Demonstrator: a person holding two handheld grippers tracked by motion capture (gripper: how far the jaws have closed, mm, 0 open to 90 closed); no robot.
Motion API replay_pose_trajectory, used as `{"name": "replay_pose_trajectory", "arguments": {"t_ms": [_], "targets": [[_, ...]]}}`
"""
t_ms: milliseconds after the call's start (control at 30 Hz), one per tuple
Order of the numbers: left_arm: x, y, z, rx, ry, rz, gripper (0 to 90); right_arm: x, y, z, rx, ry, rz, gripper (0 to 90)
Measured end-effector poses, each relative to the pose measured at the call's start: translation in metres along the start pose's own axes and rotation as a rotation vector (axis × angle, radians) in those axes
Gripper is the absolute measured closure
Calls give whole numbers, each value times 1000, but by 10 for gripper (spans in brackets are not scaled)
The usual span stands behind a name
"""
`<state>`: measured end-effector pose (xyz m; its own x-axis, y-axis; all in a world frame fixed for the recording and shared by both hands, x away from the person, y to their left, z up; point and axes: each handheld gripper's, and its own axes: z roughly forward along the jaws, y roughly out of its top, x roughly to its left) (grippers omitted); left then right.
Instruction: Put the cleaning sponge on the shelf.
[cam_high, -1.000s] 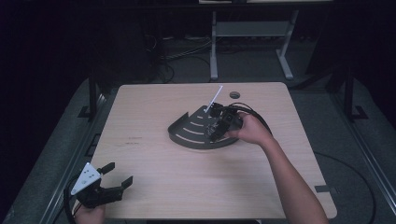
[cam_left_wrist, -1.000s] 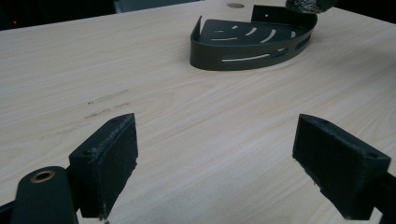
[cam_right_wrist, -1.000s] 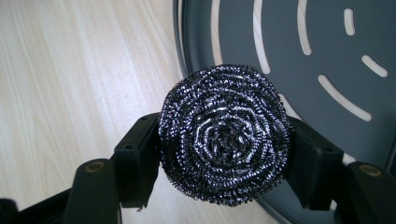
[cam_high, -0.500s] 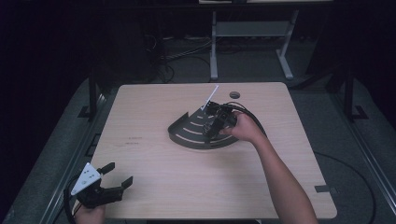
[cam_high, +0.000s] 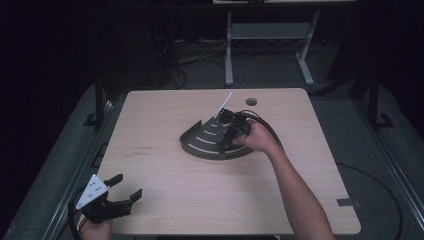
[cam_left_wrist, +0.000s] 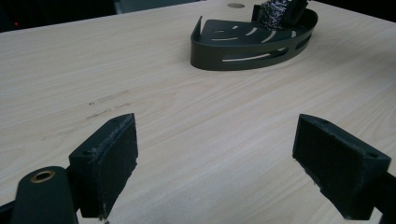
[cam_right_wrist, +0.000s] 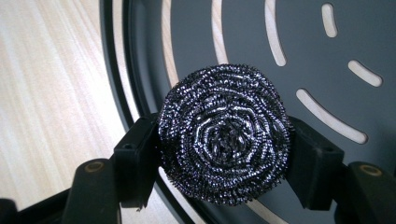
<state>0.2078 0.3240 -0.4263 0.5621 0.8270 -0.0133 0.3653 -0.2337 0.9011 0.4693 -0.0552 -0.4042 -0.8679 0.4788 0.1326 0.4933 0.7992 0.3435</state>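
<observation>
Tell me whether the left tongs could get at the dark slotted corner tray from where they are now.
Probably yes: the left tongs are open, and bare wooden table lies between them and the dark slotted corner tray, though the right tongs already hold a steel wool scourer over it.

Left claw's (cam_left_wrist: 215, 163) own body, cut off by left gripper view's bottom edge.

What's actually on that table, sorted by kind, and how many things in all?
Dark slotted corner tray: 1
Steel wool scourer, clamped in the right gripper over the tray: 1
Hand-held grippers, counting the open left gripper: 2
Total: 4
</observation>
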Motion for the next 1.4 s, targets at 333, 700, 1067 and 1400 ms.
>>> {"name": "replay_pose_trajectory", "arguments": {"t_ms": [333,700,1067,1400], "targets": [[0,0,1,5,-4,2,134,-7,-6,11,2,-16,42,333],[0,1,2,7,-3,6,134,-8,-5,16,-2,-17,55,331],[-1,1,2,5,-6,5,134,-10,-4,23,2,-26,76,330],[-1,1,2,6,-4,6,134,-12,-6,27,11,-30,82,326]]}}
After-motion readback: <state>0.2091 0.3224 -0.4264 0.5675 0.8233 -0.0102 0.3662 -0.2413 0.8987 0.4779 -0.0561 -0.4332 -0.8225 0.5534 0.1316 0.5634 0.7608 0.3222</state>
